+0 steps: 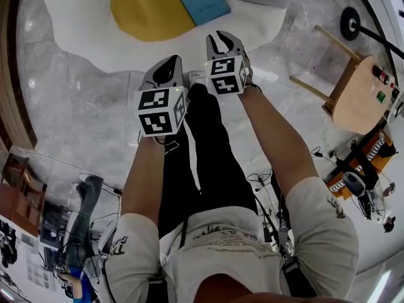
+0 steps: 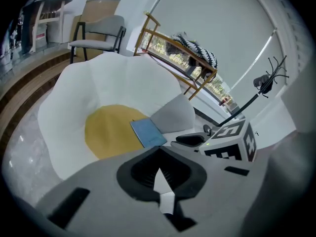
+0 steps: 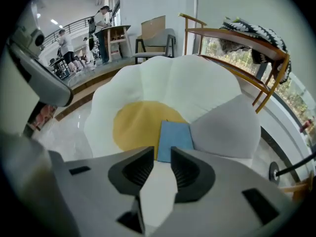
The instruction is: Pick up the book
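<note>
Where the grey marble floor (image 1: pixel 82 106) runs out to a raised wooden step (image 2: pixel 29 83), we've got a bright, open room. One grey chair with black legs (image 2: pixel 96 31) stands at the far wall. One wooden-framed bench (image 3: pixel 207 33) carries a striped black-and-white throw (image 3: pixel 247 33). One wooden stool (image 1: pixel 360 90) sits off to the person's right.

Spread on that floor is one big white petal-edged mat (image 1: pixel 82 11), and in its middle one round yellow patch (image 1: pixel 148 8). One pale grey cushion (image 3: pixel 224 127) sits on the mat's right side.

And there it is, the flat blue book (image 3: pixel 175 137), just the one. It lies across the edge of the yellow patch, just beside the cushion.

Two grippers in play, both angled down in front of the person's black trousers (image 1: pixel 208 156). The right gripper (image 3: pixel 162 152) is lined up on the book, which shows straight ahead through the gap, well beyond the tips. Its dark ribbed fingers (image 3: pixel 140 169) stand a little apart with nothing between them. The left gripper (image 2: pixel 159 152) has its fingers (image 2: pixel 143 169) pinched tip to tip, empty. The book is ahead and slightly left of them, well apart.
</note>
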Tool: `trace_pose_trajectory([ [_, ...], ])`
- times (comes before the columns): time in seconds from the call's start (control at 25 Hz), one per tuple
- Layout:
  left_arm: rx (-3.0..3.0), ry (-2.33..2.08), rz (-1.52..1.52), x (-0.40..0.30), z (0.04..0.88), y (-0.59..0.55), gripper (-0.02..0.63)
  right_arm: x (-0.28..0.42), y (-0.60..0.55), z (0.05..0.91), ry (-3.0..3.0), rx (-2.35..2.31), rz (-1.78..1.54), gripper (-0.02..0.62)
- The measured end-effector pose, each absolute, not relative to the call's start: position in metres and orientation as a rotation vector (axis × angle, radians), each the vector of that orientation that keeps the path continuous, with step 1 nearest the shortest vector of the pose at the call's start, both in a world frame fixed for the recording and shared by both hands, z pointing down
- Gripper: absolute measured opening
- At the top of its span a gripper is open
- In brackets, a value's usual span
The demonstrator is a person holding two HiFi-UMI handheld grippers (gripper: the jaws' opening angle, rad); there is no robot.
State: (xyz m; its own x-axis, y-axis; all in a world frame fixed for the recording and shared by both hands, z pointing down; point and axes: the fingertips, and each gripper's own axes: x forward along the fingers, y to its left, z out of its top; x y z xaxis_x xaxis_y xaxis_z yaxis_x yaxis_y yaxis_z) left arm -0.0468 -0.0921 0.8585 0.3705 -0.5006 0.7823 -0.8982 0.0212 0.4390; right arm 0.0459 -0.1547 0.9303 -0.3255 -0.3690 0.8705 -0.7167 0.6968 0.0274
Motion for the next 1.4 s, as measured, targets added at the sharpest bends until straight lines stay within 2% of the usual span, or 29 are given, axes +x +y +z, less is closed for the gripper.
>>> trace_pose_trajectory([
  [0.12,1.607,-1.275,0.484,-0.055,0.865,-0.092,0.017,0.037,-0.160,0.954,-1.919,0.787,0.446,0.173],
  [0.52,1.557,-1.265,0.477,-0.070,0.899,-0.094,0.016,0.051,-0.199,1.026,-1.809,0.721,0.454,0.257],
  [0.96,1.531,-1.267,0.460,-0.069,0.914,-0.111,0.016,0.072,-0.239,1.083,-1.802,0.650,0.611,0.293],
  [1.4,1.502,-1.249,0.510,-0.067,0.936,-0.090,0.017,0.096,-0.249,1.124,-1.757,0.509,0.716,0.296],
])
